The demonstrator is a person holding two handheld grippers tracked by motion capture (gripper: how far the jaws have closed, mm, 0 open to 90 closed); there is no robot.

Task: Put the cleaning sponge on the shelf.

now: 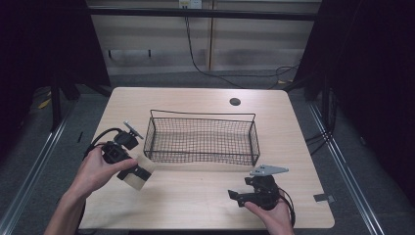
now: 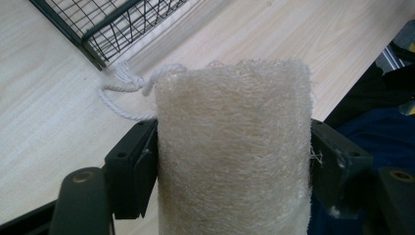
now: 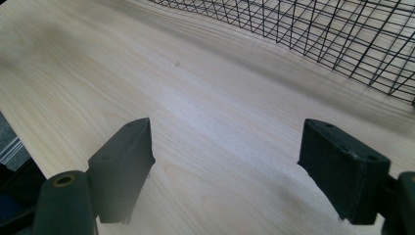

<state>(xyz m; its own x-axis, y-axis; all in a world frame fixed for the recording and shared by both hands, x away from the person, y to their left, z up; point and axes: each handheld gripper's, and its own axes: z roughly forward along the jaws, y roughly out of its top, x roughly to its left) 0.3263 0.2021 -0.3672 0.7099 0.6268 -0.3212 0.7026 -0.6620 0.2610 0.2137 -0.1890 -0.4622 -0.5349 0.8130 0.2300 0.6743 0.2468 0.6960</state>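
A: Start nearest the person. What is the right hand-held gripper doing?

B: It sits low at the near right of the desk, held in the person's right hand. Its jaws stand wide apart with nothing between them; in the right gripper view only bare wood grain lies in the gap. A grey three-cornered plate rides on top of it.

A: And the left hand-held gripper?

B: It is clamped on a loofah sponge, a pale, fibrous roll. In the left gripper view the jaws press both sides of the roll, and its far end sticks out beyond them. The left hand holds the tool over the near left part of the desk.

A: Where is the sponge relative to everything else?

B: In the high view the loofah sponge is just in front of the near left corner of the wire basket. Whether its lower end touches the desk, I cannot tell. A white cord loop hangs from its far end, lying toward the basket corner.

A: And farther back?

B: The black mesh basket stands in the middle of the desk, long side toward the person, holding nothing. Behind it, near the far edge, is a round cable hole.
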